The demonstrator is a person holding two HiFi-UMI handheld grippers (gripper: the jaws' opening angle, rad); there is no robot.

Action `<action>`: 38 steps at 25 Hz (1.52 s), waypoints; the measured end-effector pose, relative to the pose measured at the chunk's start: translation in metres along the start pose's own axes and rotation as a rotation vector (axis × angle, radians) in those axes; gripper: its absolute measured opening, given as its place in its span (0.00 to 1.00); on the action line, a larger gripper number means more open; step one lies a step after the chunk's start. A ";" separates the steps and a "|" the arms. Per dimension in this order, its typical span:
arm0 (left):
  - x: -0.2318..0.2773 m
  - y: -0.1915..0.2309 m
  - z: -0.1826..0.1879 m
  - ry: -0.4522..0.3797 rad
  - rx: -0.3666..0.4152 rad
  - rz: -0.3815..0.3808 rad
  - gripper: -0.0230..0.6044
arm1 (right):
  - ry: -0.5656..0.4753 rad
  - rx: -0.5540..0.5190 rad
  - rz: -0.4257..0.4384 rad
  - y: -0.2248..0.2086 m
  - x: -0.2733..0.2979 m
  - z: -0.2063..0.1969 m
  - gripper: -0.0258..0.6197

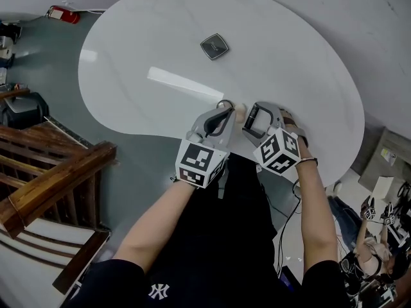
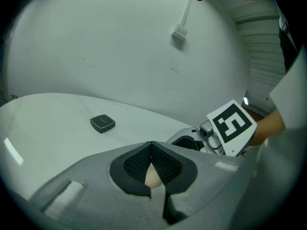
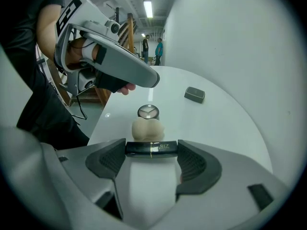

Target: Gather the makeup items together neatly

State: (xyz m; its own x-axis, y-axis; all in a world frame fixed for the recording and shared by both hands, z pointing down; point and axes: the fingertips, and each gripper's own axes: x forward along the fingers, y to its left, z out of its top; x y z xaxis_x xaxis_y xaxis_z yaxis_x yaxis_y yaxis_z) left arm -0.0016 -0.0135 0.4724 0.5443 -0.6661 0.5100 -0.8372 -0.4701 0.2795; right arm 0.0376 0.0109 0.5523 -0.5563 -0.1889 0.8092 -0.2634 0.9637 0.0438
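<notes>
My right gripper is shut on a black lipstick tube with a gold band, held crosswise between its pads. A beige makeup sponge lies on the white table just beyond it. Behind the sponge is a round glass-lidded jar. My left gripper hovers over the jar, shut on a small beige piece that looks like another sponge. A dark square compact sits alone farther back.
The table's near edge runs right under both grippers. A wooden stair railing stands at the left and a red object lies on the floor at the far left. Two people stand far off down the room.
</notes>
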 end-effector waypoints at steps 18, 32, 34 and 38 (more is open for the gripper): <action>0.007 0.001 -0.002 0.010 -0.010 0.021 0.05 | -0.005 0.033 0.048 0.000 0.012 -0.005 0.58; -0.003 0.002 0.004 -0.007 -0.013 0.026 0.05 | -0.022 0.089 0.031 -0.001 -0.017 0.008 0.59; -0.007 0.001 0.008 -0.015 -0.013 0.022 0.05 | -0.028 0.094 0.001 -0.003 -0.025 0.014 0.59; -0.016 -0.003 0.018 -0.037 -0.003 0.012 0.05 | -0.053 0.094 -0.059 -0.004 -0.041 0.032 0.55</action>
State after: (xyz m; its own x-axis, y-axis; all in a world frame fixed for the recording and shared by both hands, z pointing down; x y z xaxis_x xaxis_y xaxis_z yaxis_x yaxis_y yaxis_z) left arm -0.0063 -0.0120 0.4484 0.5358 -0.6925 0.4831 -0.8438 -0.4601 0.2763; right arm 0.0366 0.0088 0.5001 -0.5783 -0.2568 0.7744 -0.3683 0.9291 0.0330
